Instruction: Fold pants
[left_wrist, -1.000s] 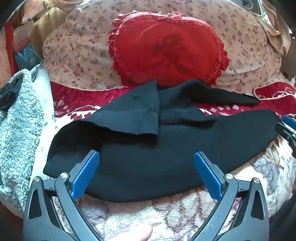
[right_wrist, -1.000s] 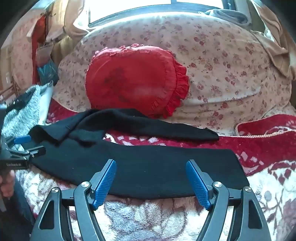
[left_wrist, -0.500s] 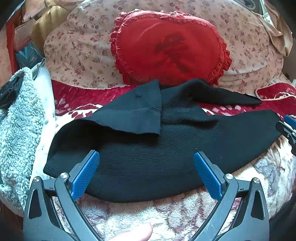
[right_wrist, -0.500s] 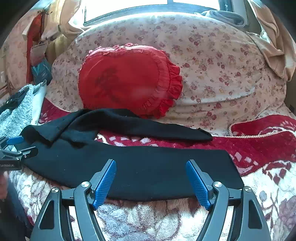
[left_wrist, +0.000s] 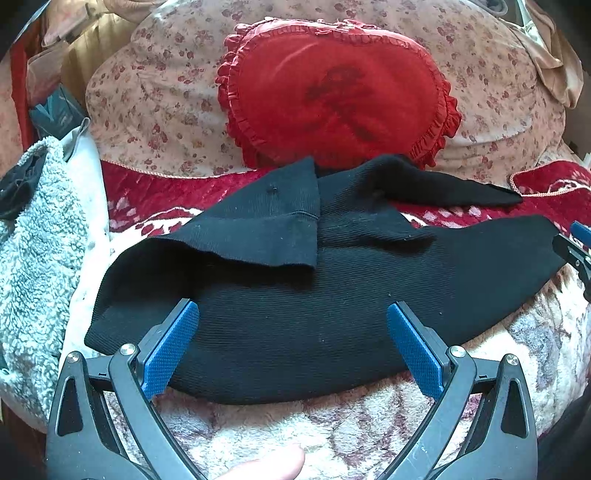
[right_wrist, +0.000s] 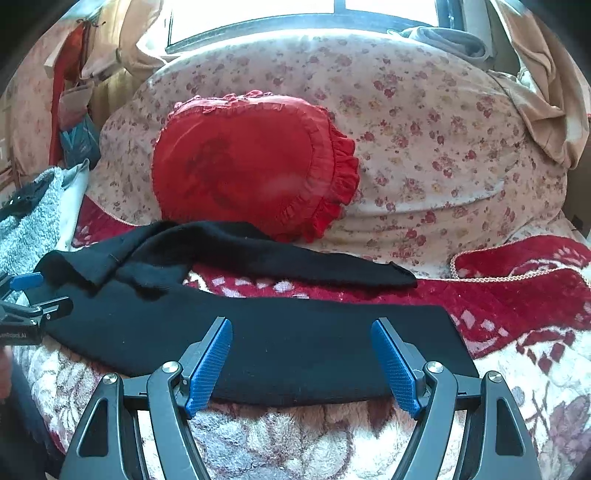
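Black knit pants (left_wrist: 295, 295) lie spread on a fleecy bed cover, the waist end to the left with a flap folded over, the two legs running right. My left gripper (left_wrist: 291, 339) is open, its blue pads just above the near edge of the waist part. In the right wrist view the near leg (right_wrist: 295, 343) lies flat and the far leg (right_wrist: 295, 258) angles away behind it. My right gripper (right_wrist: 301, 354) is open over the near leg's front edge, close to the cuff end. Neither holds cloth.
A red heart-shaped frilled cushion (left_wrist: 332, 92) leans on a large floral pillow (right_wrist: 424, 147) behind the pants. A grey fluffy towel (left_wrist: 33, 251) lies at the left. A red patterned blanket (right_wrist: 517, 288) covers the bed's right side. A window is behind.
Both grippers have shifted slightly, so the view of the cushion and pants has moved a little. The pants lie as before and both grippers stay open.
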